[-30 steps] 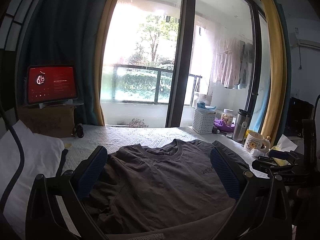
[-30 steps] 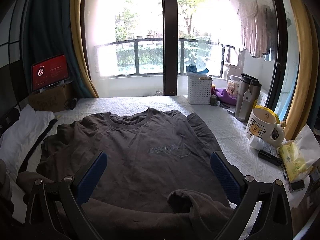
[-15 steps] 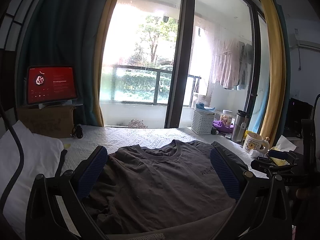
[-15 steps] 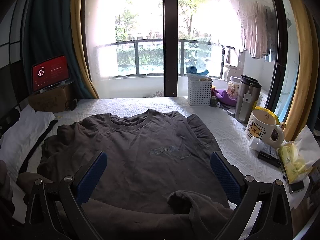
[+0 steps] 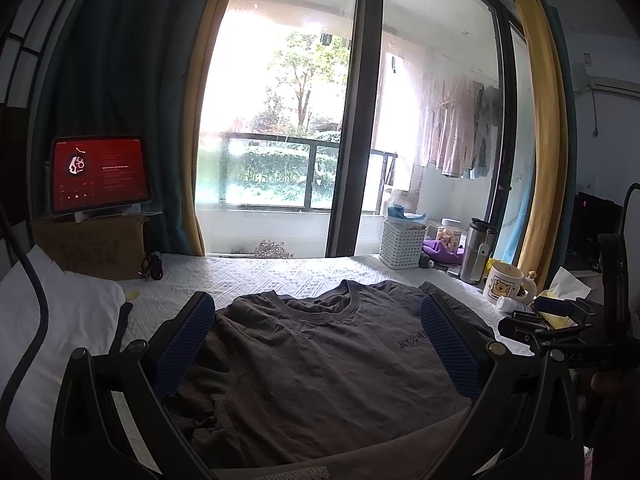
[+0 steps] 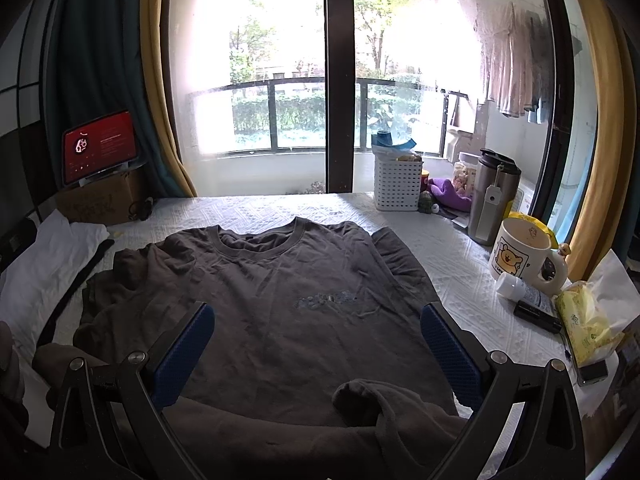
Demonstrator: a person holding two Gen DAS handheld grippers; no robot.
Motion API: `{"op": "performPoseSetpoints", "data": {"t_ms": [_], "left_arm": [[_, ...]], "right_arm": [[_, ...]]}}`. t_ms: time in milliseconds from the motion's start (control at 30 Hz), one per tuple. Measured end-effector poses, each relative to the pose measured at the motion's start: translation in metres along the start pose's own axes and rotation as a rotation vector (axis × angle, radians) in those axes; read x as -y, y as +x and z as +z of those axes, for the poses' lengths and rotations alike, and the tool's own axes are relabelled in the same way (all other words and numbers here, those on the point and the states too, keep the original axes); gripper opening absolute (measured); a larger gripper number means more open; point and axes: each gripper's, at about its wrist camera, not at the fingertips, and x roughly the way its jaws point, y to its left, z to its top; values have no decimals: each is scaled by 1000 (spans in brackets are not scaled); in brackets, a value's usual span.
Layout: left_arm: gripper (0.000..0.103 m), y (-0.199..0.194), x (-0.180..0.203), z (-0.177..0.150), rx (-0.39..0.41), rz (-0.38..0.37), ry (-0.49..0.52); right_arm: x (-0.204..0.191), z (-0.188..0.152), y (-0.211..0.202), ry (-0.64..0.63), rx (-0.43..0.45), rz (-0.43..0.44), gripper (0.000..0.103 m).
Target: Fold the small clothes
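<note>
Right wrist view looks down on a dark grey crew-neck T-shirt (image 6: 304, 304) lying face up on a white quilted bedspread (image 6: 264, 210), collar toward the window, a small printed logo on its chest. Its near hem is bunched into a rumpled fold just ahead of the right gripper (image 6: 316, 354), whose blue-padded jaws stand wide apart with nothing between them. On the right edge of the bedspread stand a white cartoon-bear mug (image 6: 520, 258), a steel travel tumbler (image 6: 490, 198) and a white slatted plastic basket (image 6: 396, 184) — all clear of the shirt. A red-lit tablet (image 6: 100, 146) sits propped on a cardboard box at far left.

From the left wrist view, the left gripper (image 5: 318, 346) hovers over the same shirt's (image 5: 320, 368) left side — jaws likewise spread and empty. A white pillow (image 5: 60, 320) lies beside the wrinkled sleeve.
</note>
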Motion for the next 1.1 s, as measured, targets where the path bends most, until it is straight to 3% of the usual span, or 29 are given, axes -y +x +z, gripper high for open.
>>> {"op": "performPoseSetpoints", "data": {"t_ms": [700, 1100], "left_arm": [[101, 3, 6, 2, -8, -9, 3], [101, 41, 5, -1, -96, -2, -11]], "right_arm": [[8, -1, 1, 4, 1, -4, 103], [42, 6, 31, 66, -64, -43, 103]]}}
